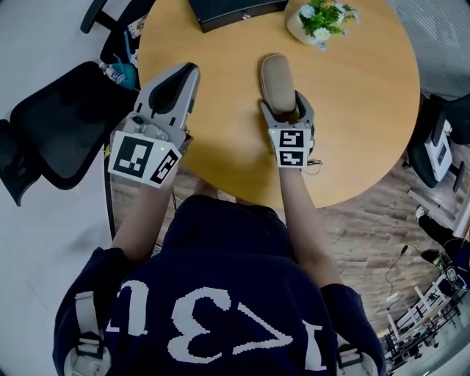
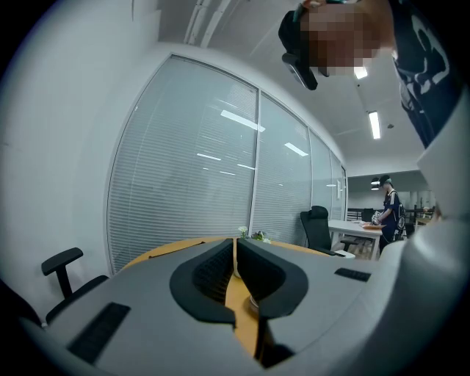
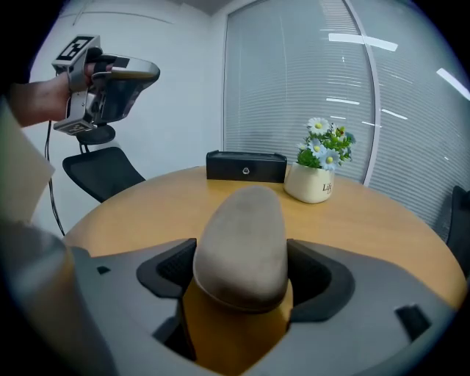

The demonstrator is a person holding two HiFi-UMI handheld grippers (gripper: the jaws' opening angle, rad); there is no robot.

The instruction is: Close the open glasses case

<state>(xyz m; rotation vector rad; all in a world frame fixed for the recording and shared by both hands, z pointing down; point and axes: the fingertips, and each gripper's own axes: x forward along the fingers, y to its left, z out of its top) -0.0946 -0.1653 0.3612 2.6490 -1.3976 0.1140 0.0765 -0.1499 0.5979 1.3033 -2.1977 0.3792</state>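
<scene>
A taupe, oval glasses case lies on the round wooden table, its long side pointing away from me. Its rounded lid is down, and no gap shows. My right gripper is open and straddles the case's near end, with a pad close beside each side; no squeeze shows. My left gripper is shut on nothing. It hovers over the table's left edge, apart from the case, and shows in the right gripper view up at the left.
A black box lies at the table's far side, with a white pot of flowers to its right. A black office chair stands left of the table. Glass walls with blinds lie beyond.
</scene>
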